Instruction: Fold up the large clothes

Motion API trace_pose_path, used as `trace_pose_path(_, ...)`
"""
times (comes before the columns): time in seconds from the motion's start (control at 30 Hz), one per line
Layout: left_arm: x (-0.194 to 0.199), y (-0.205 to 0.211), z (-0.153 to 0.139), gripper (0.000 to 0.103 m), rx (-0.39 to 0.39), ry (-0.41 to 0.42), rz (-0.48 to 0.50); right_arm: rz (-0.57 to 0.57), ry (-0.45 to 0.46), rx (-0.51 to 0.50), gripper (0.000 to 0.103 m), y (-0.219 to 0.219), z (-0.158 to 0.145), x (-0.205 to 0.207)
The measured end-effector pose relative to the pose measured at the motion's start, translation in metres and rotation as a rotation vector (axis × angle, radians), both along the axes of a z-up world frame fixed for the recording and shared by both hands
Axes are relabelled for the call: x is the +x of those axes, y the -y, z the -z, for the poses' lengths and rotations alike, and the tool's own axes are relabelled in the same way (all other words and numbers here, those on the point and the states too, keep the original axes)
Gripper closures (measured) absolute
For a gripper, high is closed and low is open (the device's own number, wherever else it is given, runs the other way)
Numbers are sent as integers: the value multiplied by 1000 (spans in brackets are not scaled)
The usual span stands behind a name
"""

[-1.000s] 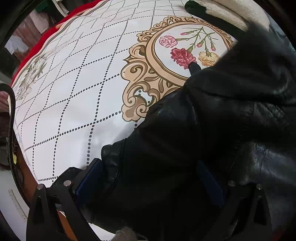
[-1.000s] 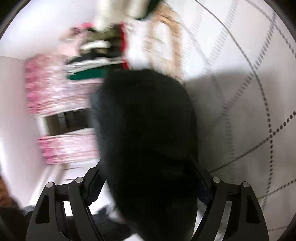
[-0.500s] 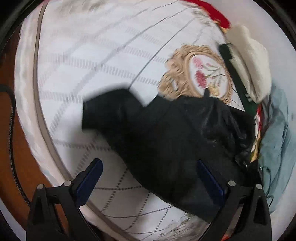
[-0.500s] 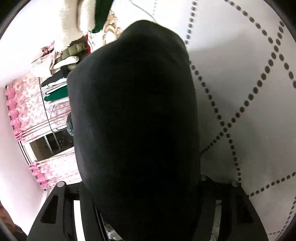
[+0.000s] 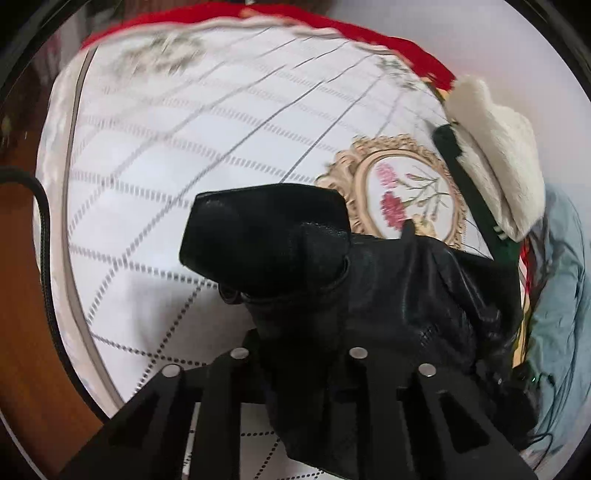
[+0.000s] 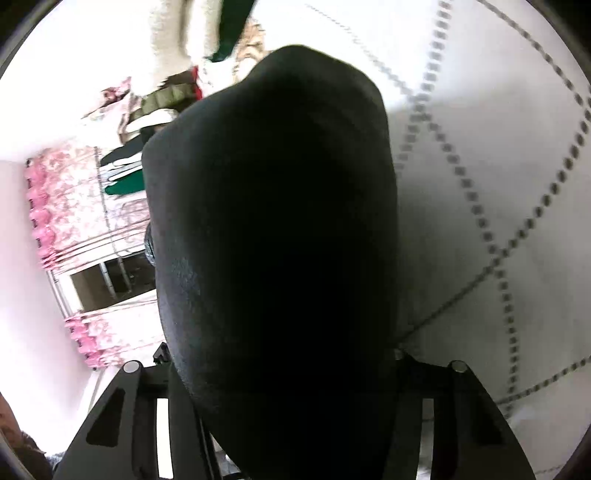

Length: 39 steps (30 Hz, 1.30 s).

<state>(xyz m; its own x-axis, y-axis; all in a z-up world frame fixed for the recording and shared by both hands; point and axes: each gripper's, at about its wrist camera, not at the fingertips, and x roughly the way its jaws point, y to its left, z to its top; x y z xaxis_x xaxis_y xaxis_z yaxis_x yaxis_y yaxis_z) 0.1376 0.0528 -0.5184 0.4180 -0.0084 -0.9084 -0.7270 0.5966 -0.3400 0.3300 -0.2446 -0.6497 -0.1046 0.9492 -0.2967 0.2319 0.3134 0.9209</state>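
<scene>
Pinching a bunched fold of a black leather jacket [image 5: 402, 295], the left gripper [image 5: 299, 354] has its jaws closing, drawn near together with the dark material packed between them; the pads themselves are buried in the fold and cannot be seen. Just ahead of those fingers one stiff end of the garment juts forward and to the left, while the rest slumps away to the right, its lower edge cut off behind the gripper's frame. Under and beyond it spreads a white bedcover [image 5: 221, 147] with a dotted diamond pattern, blurred toward its far side. Ahead and to the right lies a gold-framed flower medallion [image 5: 406, 199], partly covered by the leather. Farther right sit a cream fleecy garment [image 5: 498, 155] and a pale blue cloth [image 5: 561, 295], both clipped by the round edge of the view; a red border [image 5: 369, 29] rims the far side of the bed.

The right gripper [image 6: 284, 369] is closing too, with a thick dark bulk of the same jacket between its fingers. That mass fills nearly the whole view ahead of it, hiding the fingertips, so whether the pads press on it cannot be told. Far off to its left, pink floral curtains [image 6: 66, 206] hang blurred.
</scene>
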Motion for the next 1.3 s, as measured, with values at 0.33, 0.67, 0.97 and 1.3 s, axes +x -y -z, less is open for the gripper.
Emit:
trace_pose_path(0.33,41,-1,-92,90,95,-9,112,-10,35,91,51,-27,-78,38)
trace_pose_path(0.67,155,-10,-185,90,102,130,232,109,135,88,51,-33,-203,130)
trace_pose_path(0.97,337,-45,-210,90,72,294,302,223,238,62,51,-34,-268,289)
trace_pose_path(1.3,486,-65,-121,89,64,186,362,138,135,-28,52,-47,-186,478)
